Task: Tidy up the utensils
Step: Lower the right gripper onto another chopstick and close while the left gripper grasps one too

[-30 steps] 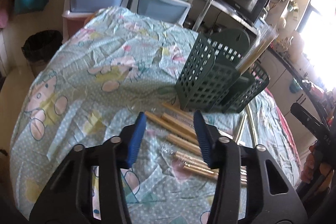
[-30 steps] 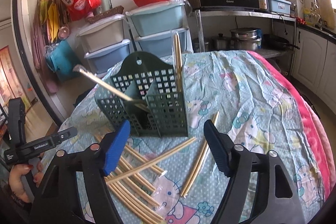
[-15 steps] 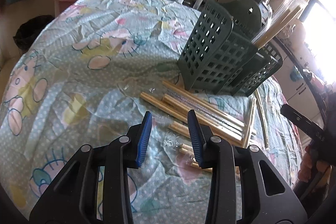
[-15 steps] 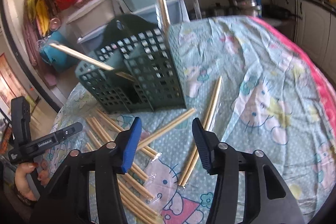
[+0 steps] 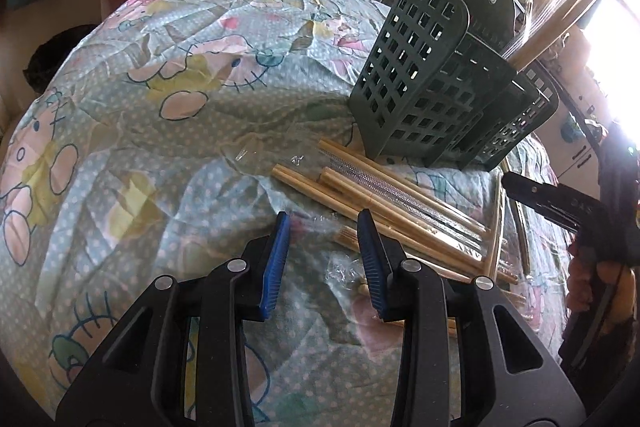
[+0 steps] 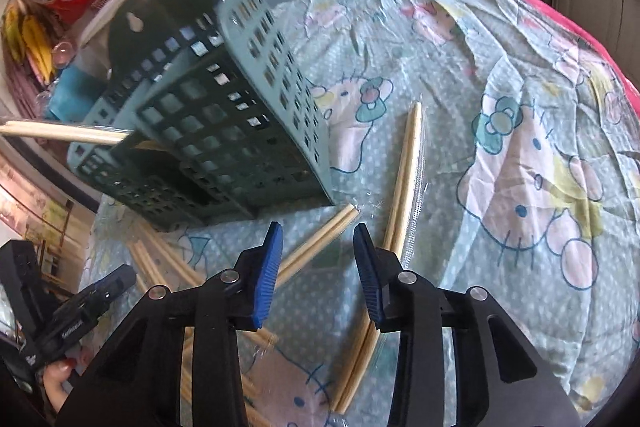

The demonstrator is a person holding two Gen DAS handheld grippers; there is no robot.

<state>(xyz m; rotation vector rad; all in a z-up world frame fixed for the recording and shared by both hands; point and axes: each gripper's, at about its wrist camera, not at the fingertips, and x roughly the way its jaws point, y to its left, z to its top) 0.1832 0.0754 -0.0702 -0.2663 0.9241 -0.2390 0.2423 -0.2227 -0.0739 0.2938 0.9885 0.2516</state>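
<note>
Best to lower onto one wrapped chopstick pair (image 6: 316, 243) lying just in front of the green holder (image 6: 224, 131), centre it in the gap, clench, lift and drop upright into a compartment beside those already standing. Worth avoiding the loose wrap and neighbouring sticks.

Right gripper (image 6: 318, 263): jaws partly apart and closing, straddling that pair's near end, not yet pressing; nothing held.

Left gripper (image 5: 324, 259): jaws partly apart, released, hovering over the heap of chopsticks (image 5: 392, 195) on the counter (image 5: 160, 131) in front of the holder (image 5: 440, 79); gripping nothing.
</note>
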